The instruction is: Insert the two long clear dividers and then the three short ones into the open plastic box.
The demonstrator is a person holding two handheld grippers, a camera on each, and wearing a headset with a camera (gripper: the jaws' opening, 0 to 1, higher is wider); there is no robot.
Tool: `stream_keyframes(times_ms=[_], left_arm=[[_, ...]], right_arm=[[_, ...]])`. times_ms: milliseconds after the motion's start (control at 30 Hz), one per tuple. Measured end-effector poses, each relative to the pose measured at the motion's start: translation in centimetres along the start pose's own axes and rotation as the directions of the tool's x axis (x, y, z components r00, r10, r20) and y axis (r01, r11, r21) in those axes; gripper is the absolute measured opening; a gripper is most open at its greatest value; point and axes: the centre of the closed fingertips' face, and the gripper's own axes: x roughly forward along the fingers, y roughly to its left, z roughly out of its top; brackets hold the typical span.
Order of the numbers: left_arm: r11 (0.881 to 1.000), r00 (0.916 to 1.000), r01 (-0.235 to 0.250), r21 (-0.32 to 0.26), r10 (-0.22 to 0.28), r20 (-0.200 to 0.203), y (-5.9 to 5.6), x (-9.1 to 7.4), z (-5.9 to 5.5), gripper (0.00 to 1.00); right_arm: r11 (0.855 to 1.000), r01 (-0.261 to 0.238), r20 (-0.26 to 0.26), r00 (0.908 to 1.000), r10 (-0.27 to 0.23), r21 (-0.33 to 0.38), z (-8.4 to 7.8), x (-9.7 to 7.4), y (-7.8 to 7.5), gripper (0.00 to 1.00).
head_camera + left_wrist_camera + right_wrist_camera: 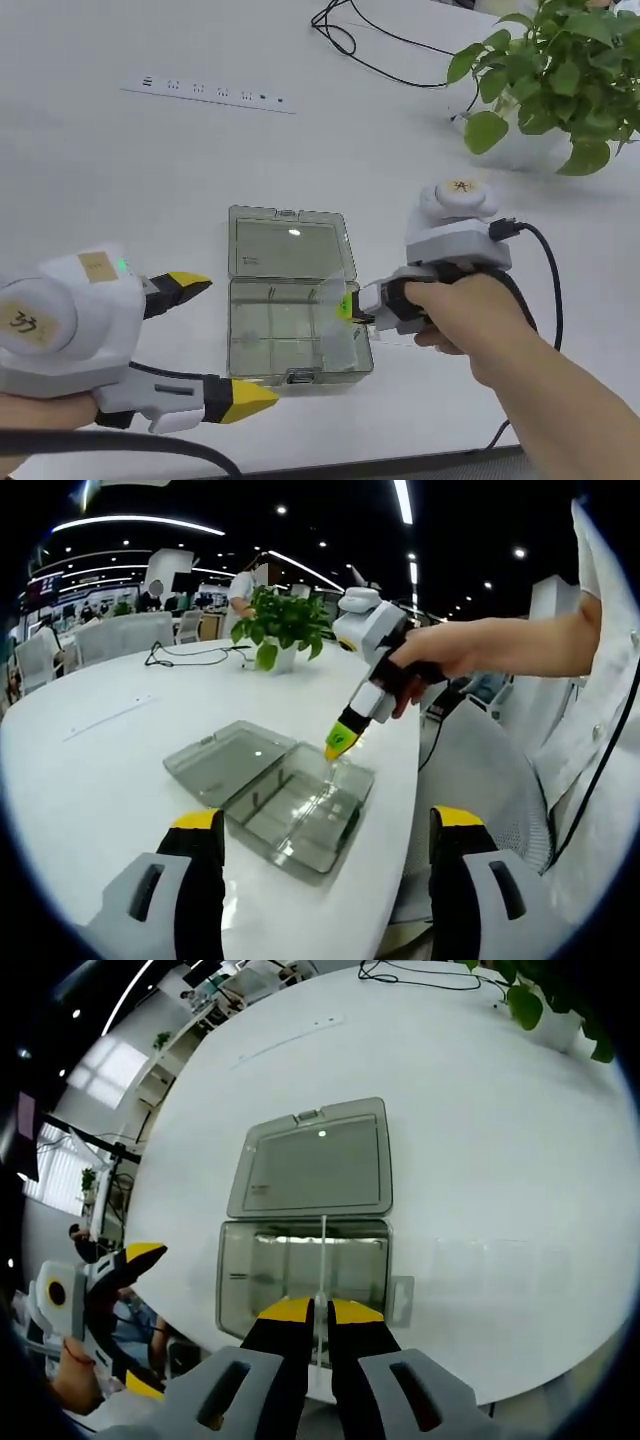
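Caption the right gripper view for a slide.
Right hand-held gripper holds a clear divider edge-on at the open plastic box.

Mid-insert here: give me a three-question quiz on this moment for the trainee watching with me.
1. True or false: the left gripper is shut.
2. What does the right gripper hold at the box? A) a cable B) a clear divider C) a leaf
3. Fill in: the box's lid lies ___.
Key: 1 false; 2 B; 3 open.
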Motion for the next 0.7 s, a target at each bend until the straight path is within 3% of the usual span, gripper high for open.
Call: stream_keyframes(times_ms=[700], left_arm=[[1.0,1.0,0.002,-0.012,-0.002,-0.004,0.24,0.3,-0.04,0.85]], right_arm=[[1.0,0.008,-0.01,0.9999,-0.009,-0.014,0.11,0.41,-0.02,0.06]])
